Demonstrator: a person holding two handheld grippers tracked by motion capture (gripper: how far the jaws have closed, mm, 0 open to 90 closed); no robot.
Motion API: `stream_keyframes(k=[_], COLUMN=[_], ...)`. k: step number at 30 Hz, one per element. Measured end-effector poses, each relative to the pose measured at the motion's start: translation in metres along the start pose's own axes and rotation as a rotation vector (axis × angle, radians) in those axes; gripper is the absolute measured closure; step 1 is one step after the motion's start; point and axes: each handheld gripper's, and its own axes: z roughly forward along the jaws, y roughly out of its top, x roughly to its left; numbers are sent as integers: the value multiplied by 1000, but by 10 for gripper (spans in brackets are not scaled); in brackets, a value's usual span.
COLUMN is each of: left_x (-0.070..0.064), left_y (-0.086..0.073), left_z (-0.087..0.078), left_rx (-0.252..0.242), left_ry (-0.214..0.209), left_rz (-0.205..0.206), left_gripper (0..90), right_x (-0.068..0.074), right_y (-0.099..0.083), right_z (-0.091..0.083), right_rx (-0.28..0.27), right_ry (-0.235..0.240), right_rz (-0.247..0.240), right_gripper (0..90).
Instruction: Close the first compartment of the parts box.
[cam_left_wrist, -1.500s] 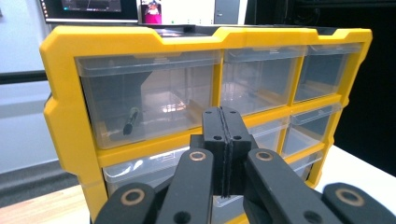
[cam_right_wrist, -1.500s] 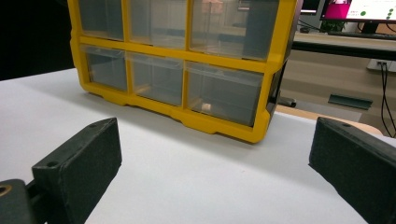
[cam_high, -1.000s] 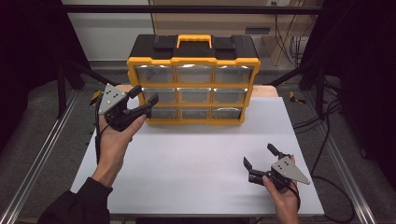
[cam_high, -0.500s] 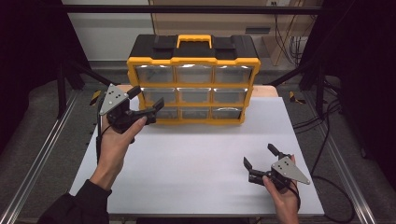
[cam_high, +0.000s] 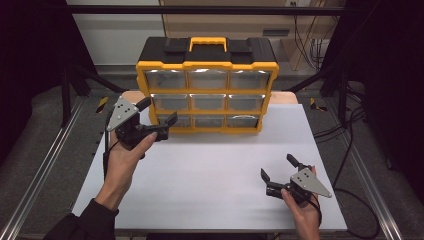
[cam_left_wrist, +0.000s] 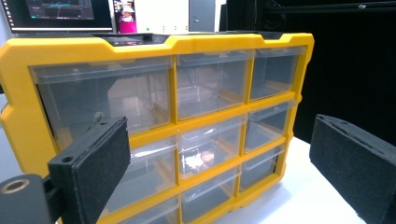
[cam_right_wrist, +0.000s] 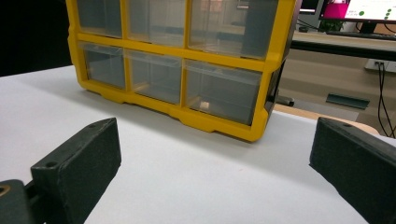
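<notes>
A yellow and black organizer (cam_high: 207, 95) with three rows of clear drawers stands at the back of the white table (cam_high: 210, 165). My left gripper (cam_high: 159, 111) is open and hovers at the organizer's lower left corner, just in front of the left drawers. In the left gripper view the organizer (cam_left_wrist: 187, 116) sits close between the spread jaws of the left gripper (cam_left_wrist: 219, 158), and a small item (cam_left_wrist: 201, 159) lies in the middle drawer. My right gripper (cam_high: 276, 166) is open, low over the table at the front right. The right gripper (cam_right_wrist: 215, 158) faces the organizer (cam_right_wrist: 187, 60) from farther off.
The organizer has a yellow carry handle (cam_high: 207, 44) on its black lid. Metal rails (cam_high: 45, 170) run along both sides of the table. Cables (cam_high: 345, 145) trail off at the right. Monitors (cam_left_wrist: 70, 9) stand behind the organizer.
My left gripper has shifted slightly right and down, closer to the organizer's lower left drawers. The right gripper has stayed in place.
</notes>
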Motion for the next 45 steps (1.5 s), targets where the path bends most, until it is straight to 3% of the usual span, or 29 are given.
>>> stream_keyframes(k=[16, 33, 36, 45], left_x=[-1, -3, -5, -5], left_y=[-17, -33, -39, -58], left_z=[-16, -33, -36, -48], left_rx=[0, -10, 1, 7], left_ry=[22, 11, -1, -4], left_rz=[24, 5, 14, -7], left_gripper=[47, 46, 45, 43], right_x=[2, 2, 2, 3], right_y=[0, 0, 0, -1], right_z=[0, 0, 0, 1], right_rx=[5, 8, 10, 12], right_ry=[5, 7, 6, 12], right_rz=[-8, -10, -6, -11], right_gripper=[24, 22, 22, 21])
